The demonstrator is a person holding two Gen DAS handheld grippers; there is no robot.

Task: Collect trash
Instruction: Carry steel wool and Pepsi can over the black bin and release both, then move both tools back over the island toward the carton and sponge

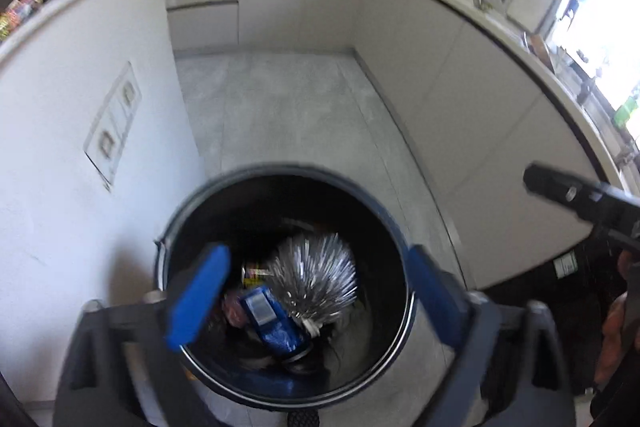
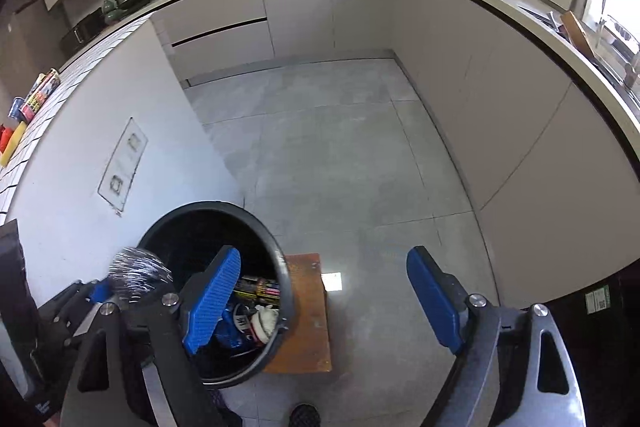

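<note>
From the left wrist view, the left hand-held gripper (image 1: 316, 291) hangs over the mouth of the dark round bin (image 1: 280, 173), its blue pads spread wide with nothing pinched between them. Below it, inside the bin, lies a crumpled silver foil piece (image 1: 316, 273), blurred as if falling or just landed, beside a blue packet (image 1: 276, 323) and a small printed can (image 1: 254, 273). The bin stands on the grey tiled floor (image 1: 288, 115), close against a white wall. The black tip of the right hand-held gripper shows at the right edge of this picture.

From the right wrist view, the right hand-held gripper (image 2: 324, 301) is also spread and empty, aimed at the floor just right of the bin (image 2: 286, 281). The foil (image 2: 138, 273) shows blurred at the left rim, by the left tool. A low wooden stool (image 2: 306, 311) stands right beside the bin, and a small white scrap (image 2: 331, 282) lies at its right edge.

The step in hand looks like the drop into the bin. Next, probably, the empty grippers go after remaining litter, perhaps that white scrap, which would call for a low, flat pinch.
</note>
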